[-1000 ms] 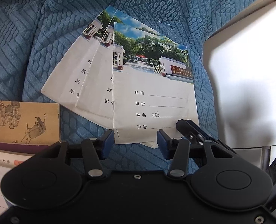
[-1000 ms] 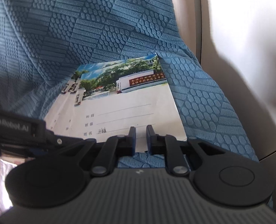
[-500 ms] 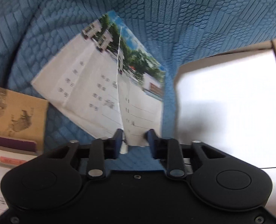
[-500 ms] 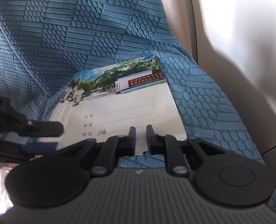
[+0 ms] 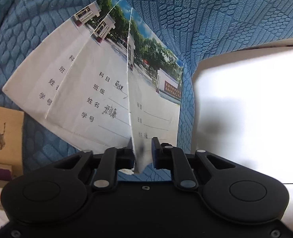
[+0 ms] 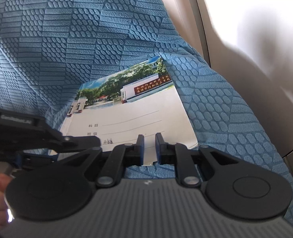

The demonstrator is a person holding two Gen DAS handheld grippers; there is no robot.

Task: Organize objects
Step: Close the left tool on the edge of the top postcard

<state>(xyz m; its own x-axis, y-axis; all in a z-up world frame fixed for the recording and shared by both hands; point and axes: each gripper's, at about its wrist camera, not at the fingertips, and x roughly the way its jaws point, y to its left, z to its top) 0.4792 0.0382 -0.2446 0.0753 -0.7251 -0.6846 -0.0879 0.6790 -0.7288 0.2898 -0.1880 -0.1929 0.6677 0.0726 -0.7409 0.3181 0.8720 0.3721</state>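
Blue textured fabric [image 5: 215, 15] covers the surface; three thin white paper exercise books with a school-gate photo across the top [image 5: 98, 91] lie fanned on it, overlapping, beside a tan illustrated book [image 5: 3, 134] at the left edge. The top book's [image 5: 156, 109] cover is tilted up at its near corner.

Left hand-held gripper [image 5: 142, 150]: jaws have just been closing, and the lifted corner of that top book now sits between the pads, apparently pinched. Right hand-held gripper [image 6: 148, 148]: narrowly parted, resting over the same book's near edge [image 6: 126, 123]; whether it grips, you cannot tell.

Notes for the step:
- Confirm you have the whole book, not just the cover, before lifting; the cover alone may tear or flop open.
- Lift slowly and keep the book level.
- Watch that the two lower books do not drag along.
- Square it onto the others by the spine edge.
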